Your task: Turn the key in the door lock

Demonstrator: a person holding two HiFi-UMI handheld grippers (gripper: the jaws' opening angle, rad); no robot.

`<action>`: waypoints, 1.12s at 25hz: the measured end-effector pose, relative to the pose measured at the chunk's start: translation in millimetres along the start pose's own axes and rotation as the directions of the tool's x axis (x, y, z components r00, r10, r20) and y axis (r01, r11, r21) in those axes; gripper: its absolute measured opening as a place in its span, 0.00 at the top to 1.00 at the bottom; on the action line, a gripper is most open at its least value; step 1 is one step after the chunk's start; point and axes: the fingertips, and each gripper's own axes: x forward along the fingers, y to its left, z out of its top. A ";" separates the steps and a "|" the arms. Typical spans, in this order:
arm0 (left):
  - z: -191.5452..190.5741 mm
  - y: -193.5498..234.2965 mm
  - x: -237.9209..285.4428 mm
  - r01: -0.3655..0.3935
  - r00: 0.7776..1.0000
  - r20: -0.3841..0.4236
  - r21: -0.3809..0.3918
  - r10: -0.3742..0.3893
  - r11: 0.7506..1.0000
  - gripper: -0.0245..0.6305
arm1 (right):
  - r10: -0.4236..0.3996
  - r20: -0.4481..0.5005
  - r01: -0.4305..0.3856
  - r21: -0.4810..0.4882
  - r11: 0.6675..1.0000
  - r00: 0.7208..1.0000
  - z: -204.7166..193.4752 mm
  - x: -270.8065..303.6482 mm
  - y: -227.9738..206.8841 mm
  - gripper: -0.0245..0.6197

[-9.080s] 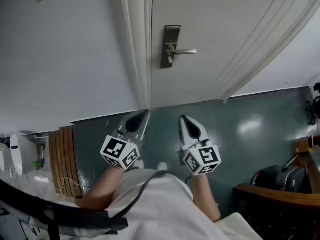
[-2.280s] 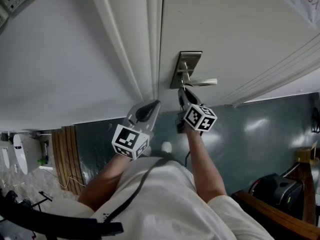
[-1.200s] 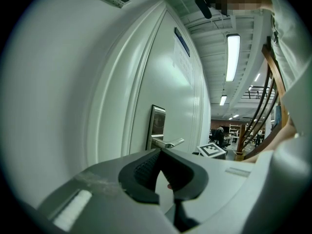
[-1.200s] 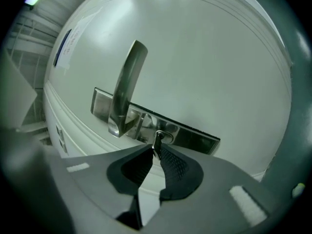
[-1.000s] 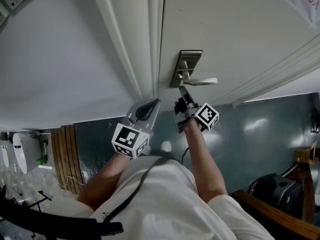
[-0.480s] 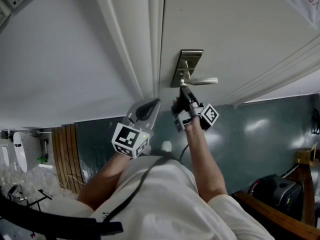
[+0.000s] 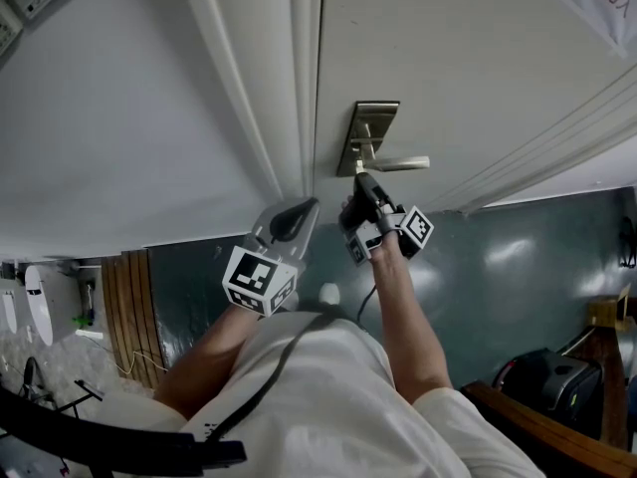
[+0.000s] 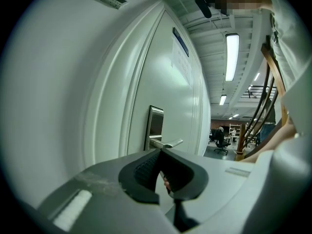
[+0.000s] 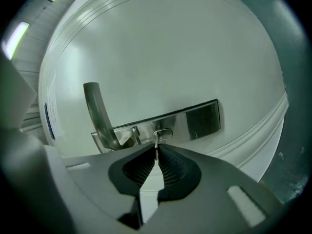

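A white door (image 7: 468,58) carries a brushed metal lock plate (image 7: 376,118) with a lever handle (image 7: 403,163). In the right gripper view a small silver key (image 9: 156,144) sticks out of the keyhole (image 9: 164,134) in the plate (image 9: 200,120), beside the handle (image 9: 95,111). My right gripper (image 9: 156,152) is shut on the key's blade, pointing at the lock (image 7: 360,177). My left gripper (image 7: 307,205) hangs lower, to the left near the door's edge, shut and holding nothing (image 8: 162,151). From there the handle (image 8: 168,143) is seen side on.
The moulded door frame (image 7: 299,88) and a white wall (image 7: 119,118) stand left of the lock. A wooden slatted panel (image 7: 124,317) is at the lower left. A dark bag (image 7: 557,357) and wooden furniture (image 7: 557,396) sit on the teal floor (image 7: 498,257) at the lower right.
My right gripper has rolled about its own line at the keyhole, its marker cube turning with it, and its jaws have narrowed onto the key. The left gripper has stayed where it was.
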 end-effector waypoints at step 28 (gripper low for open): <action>4.4 1.9 -4.9 0.022 1.000 0.020 -0.004 -0.022 1.000 0.95 | -0.150 -0.068 0.108 -0.420 0.901 0.986 -21.6 -14.4 9.3 0.74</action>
